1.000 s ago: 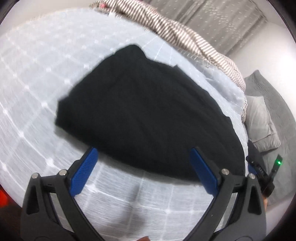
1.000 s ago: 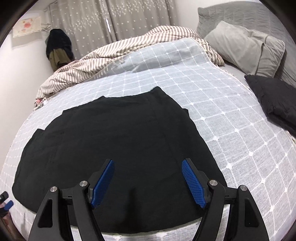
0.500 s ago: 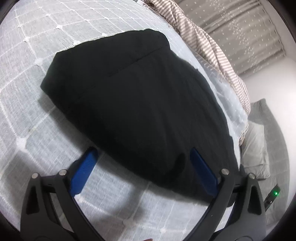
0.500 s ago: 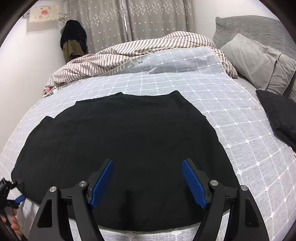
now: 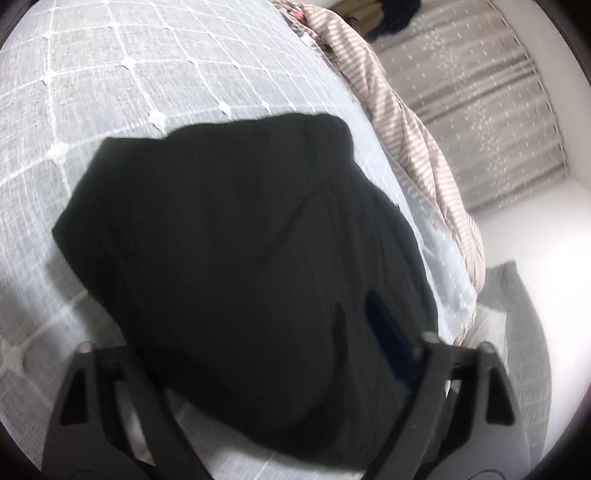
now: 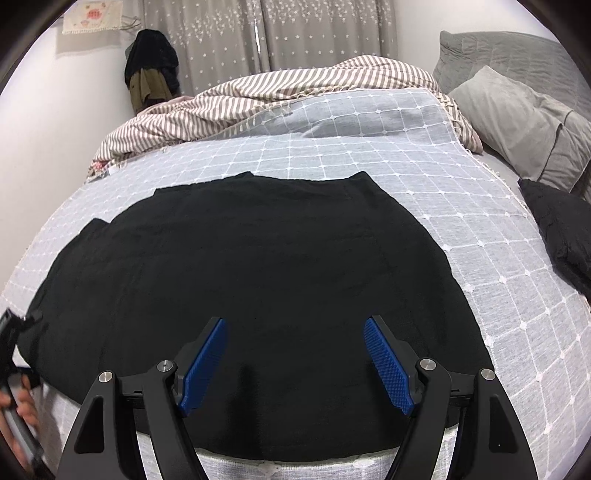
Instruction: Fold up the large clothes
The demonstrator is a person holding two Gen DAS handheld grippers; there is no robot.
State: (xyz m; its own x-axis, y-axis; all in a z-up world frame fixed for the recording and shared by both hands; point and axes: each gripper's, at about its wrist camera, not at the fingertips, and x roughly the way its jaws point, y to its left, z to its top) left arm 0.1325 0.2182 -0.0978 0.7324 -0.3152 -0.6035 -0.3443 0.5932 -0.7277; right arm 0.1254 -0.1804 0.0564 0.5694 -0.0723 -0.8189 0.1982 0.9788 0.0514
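Note:
A large black garment (image 6: pixel 258 277) lies spread flat on the white-checked bedspread (image 6: pixel 498 295), reaching the near edge of the bed. My right gripper (image 6: pixel 295 321) hovers open just over its near hem, nothing between the blue pads (image 6: pixel 388 362). In the left wrist view the garment's (image 5: pixel 240 240) end fills the middle. My left gripper (image 5: pixel 273 314) is low at that end with its jaws closing. Cloth lies between them and covers the left finger; only the right blue pad (image 5: pixel 384 339) shows. The left gripper (image 6: pixel 14 332) and a hand (image 6: pixel 18 406) appear at the right view's left edge.
A striped blanket (image 6: pixel 277 96) is bunched along the far side of the bed. Grey pillows (image 6: pixel 524 122) and a dark cushion (image 6: pixel 561 236) lie at the right. Dark clothes (image 6: pixel 151 66) hang by the grey curtain (image 6: pixel 295 33) behind.
My left gripper dropped toward the garment's end and rolled; its jaws narrowed and cloth now hides the left finger. The right gripper drifted slightly and stayed open.

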